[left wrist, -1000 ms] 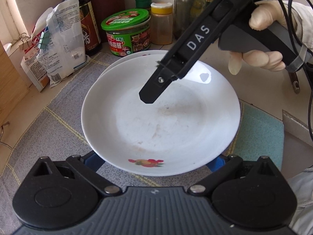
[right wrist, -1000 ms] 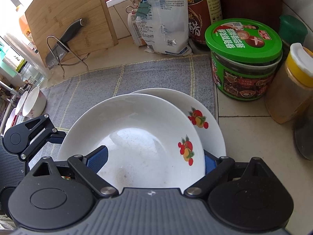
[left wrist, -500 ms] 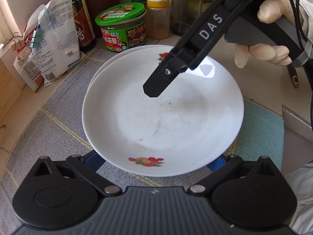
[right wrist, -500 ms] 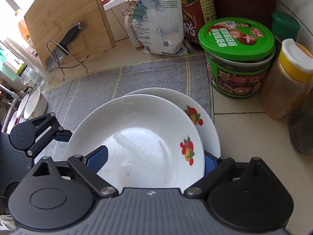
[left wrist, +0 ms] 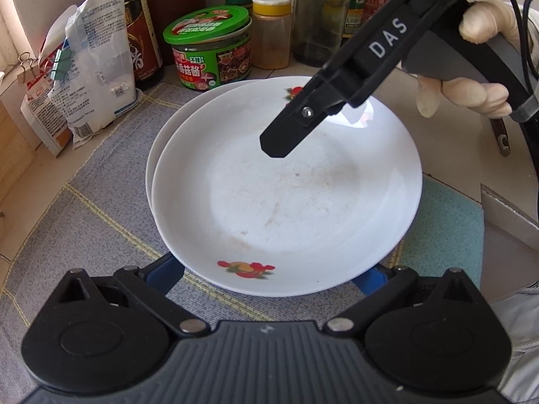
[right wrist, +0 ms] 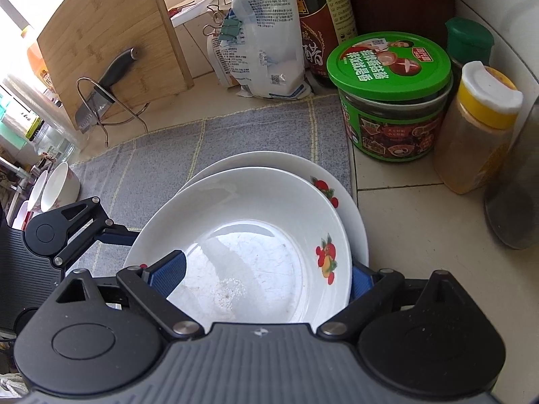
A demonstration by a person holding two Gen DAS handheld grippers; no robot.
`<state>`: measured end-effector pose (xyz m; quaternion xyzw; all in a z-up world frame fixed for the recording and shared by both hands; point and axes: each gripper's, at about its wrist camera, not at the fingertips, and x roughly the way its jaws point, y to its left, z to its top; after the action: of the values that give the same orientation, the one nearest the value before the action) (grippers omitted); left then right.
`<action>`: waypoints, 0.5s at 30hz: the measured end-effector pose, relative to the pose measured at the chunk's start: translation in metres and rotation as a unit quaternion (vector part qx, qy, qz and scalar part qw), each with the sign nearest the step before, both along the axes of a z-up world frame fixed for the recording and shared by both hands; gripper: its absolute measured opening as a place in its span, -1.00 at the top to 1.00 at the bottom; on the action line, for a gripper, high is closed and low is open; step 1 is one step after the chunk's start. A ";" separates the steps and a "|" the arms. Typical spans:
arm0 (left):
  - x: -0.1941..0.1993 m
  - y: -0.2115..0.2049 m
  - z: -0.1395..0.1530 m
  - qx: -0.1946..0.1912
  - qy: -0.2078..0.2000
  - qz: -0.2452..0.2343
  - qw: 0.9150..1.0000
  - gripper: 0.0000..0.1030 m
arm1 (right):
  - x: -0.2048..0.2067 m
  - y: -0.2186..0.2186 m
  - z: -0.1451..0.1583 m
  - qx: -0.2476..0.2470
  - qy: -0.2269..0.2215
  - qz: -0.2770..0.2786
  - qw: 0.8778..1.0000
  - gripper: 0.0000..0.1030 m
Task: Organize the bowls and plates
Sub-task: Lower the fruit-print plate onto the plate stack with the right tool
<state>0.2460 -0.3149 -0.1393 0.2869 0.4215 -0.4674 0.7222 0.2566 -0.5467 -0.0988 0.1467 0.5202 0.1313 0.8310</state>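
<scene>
A white plate with fruit prints [left wrist: 286, 202] lies on a second white plate [left wrist: 161, 155] on the grey mat [left wrist: 101, 208]; both show in the right wrist view, top plate [right wrist: 249, 235] over lower plate [right wrist: 347, 195]. My left gripper [left wrist: 269, 274] is open with its blue pads either side of the top plate's near rim. My right gripper [right wrist: 266, 276] is open, one pad [right wrist: 168, 269] over the plate's inside and the other outside its rim. The right gripper also hangs over the plate in the left wrist view [left wrist: 279, 144].
A green-lidded jar [right wrist: 390, 101], a yellow-capped spice jar [right wrist: 478, 128], a soy sauce bottle [right wrist: 323, 17] and a white bag [right wrist: 266, 33] stand just behind the plates. A cutting board and knife rack [right wrist: 101, 67] stand far left. Small bowls [right wrist: 57, 185] sit at the left edge.
Both grippers and the top plate have shifted toward the jars, bringing the top plate more squarely over the lower plate. Both jaws stay open.
</scene>
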 end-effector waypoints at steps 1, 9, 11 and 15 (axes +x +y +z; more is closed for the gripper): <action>0.000 0.001 0.001 -0.002 0.000 0.000 1.000 -0.98 | -0.001 0.000 0.000 0.000 -0.001 -0.001 1.000 -0.91; -0.003 0.007 0.008 -0.018 0.002 0.007 1.000 -0.97 | -0.004 -0.001 0.003 -0.006 -0.002 -0.008 1.000 -0.91; -0.004 0.008 0.010 -0.022 0.003 0.008 1.000 -0.97 | -0.005 0.000 0.004 -0.010 -0.003 -0.008 1.000 -0.91; -0.006 0.008 0.010 -0.030 0.004 0.012 0.999 -0.97 | -0.003 0.004 0.005 -0.023 -0.001 -0.008 1.000 -0.91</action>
<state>0.2400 -0.3067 -0.1291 0.2582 0.4134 -0.4720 0.7346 0.2532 -0.5426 -0.0936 0.1315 0.5214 0.1123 0.8356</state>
